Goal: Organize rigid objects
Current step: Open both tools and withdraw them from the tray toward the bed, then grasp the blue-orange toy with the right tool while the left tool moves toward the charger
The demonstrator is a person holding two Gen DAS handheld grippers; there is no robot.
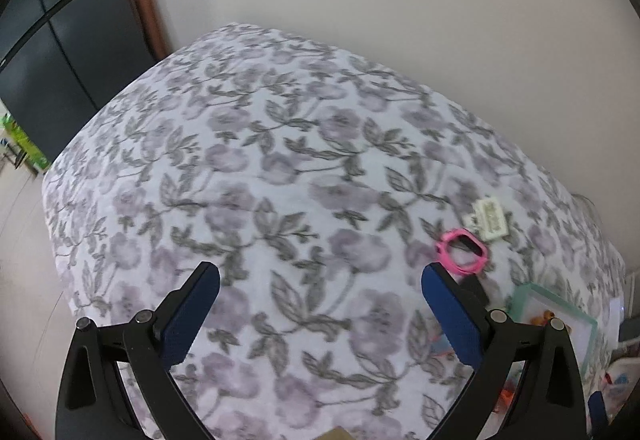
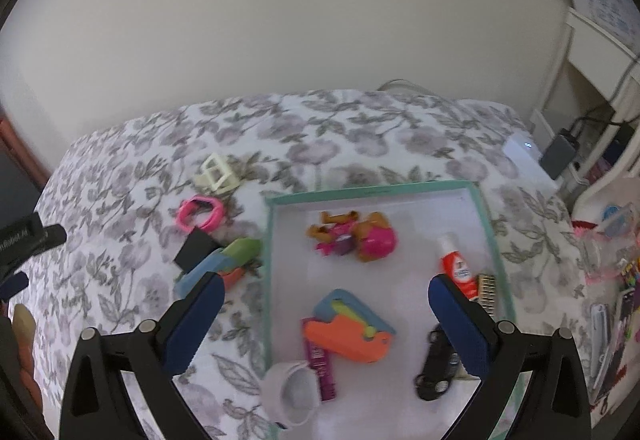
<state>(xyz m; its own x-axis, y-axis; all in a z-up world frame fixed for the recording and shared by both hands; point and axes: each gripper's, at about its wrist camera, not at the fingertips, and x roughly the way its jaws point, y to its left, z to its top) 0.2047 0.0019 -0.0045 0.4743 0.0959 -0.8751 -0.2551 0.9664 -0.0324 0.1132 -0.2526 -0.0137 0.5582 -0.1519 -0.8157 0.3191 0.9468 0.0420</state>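
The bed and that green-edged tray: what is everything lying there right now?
Tray: one, white, mint rim, on the bedspread.
Bedspread: one, white with grey-lilac flowers.
Pink ring: one, left of tray.
Cream frame: one, behind the ring.
Black block: one, left of tray.
Folding toys: two, orange-blue; one in tray, one beside it.
Doll figure: one, pink-brown, in tray.
Toy car: one, black, in tray.
Left tongs: open, empty.
Right tongs: open, empty.

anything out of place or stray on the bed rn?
Yes. Four items lie on the bedspread outside the tray, off its left edge: a cream frame piece, a pink ring, a black block and a blue-green toy against the tray wall. A grey band straddles the tray's near-left rim.
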